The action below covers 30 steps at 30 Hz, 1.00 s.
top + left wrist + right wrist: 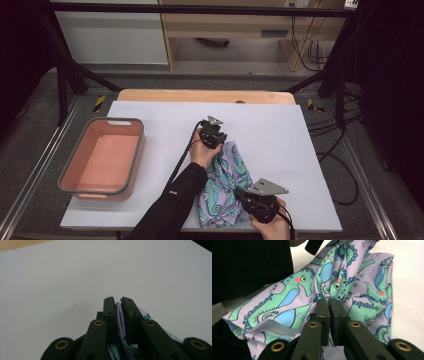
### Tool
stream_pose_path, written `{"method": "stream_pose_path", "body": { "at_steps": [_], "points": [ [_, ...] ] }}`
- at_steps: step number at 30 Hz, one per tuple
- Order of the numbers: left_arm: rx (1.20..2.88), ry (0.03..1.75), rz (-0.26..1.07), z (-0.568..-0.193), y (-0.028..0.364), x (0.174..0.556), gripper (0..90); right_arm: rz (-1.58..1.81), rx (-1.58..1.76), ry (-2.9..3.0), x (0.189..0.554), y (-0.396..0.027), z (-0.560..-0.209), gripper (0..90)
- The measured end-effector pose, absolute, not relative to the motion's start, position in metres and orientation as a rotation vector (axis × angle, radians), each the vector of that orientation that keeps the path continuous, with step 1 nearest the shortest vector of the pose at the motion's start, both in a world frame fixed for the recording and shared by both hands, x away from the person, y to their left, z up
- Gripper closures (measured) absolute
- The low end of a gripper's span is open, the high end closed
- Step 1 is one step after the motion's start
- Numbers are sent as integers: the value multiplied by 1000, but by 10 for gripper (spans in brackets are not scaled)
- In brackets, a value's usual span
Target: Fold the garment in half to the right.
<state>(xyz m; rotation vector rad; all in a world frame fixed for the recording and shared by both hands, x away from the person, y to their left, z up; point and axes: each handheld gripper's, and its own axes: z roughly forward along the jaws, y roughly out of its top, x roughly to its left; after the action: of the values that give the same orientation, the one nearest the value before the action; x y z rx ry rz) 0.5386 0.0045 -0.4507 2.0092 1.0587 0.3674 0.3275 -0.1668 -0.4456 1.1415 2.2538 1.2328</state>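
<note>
A lilac cloth [226, 182] printed with green and blue seahorses lies bunched on the white table cover near the front edge. My left gripper [218, 145] is at the cloth's far end, shut on a fold of it. That fold [120, 315] sits pinched between the black jaws of the left gripper [118, 300]. My right gripper [240, 193] is at the near end, shut on the same cloth. In the right gripper view, the right gripper [329, 301] pinches a ridge of the fabric [352, 272], which spreads away from it in folds.
A pink tub with a grey rim [114, 120] stands at the left of the white cover [280, 130]. A wooden table edge [200, 95] runs along the back. The person's black sleeve [249, 265] lies over the cloth's left side. Cables hang off to the right.
</note>
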Motion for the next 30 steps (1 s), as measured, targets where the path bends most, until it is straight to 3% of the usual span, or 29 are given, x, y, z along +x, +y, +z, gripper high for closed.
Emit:
{"method": "stream_pose_path", "body": {
  "at_steps": [3, 6, 12, 18, 25, 30],
  "points": [
    [2007, 1040, 357, -453, 2, 539, 796, 1213, 1151, 2251, 328, -170, -447, 868],
    [1981, 1015, 301, -454, 2, 539, 717, 1150, 1160, 2260, 328, -171, -449, 865],
    [1973, 967, 266, -439, 18, 528, 400, 1064, 1216, 2277, 329, -178, -455, 813],
    [1940, 922, 246, -425, 61, 504, 216, 1167, 1175, 2192, 331, -189, -441, 672],
    [1912, 921, 269, -425, 110, 477, 119, 1252, 1078, 2233, 350, -176, -434, 476],
    [1941, 954, 266, -438, 136, 458, 79, 1228, 1065, 2310, 366, -161, -446, 496]
  ]
}}
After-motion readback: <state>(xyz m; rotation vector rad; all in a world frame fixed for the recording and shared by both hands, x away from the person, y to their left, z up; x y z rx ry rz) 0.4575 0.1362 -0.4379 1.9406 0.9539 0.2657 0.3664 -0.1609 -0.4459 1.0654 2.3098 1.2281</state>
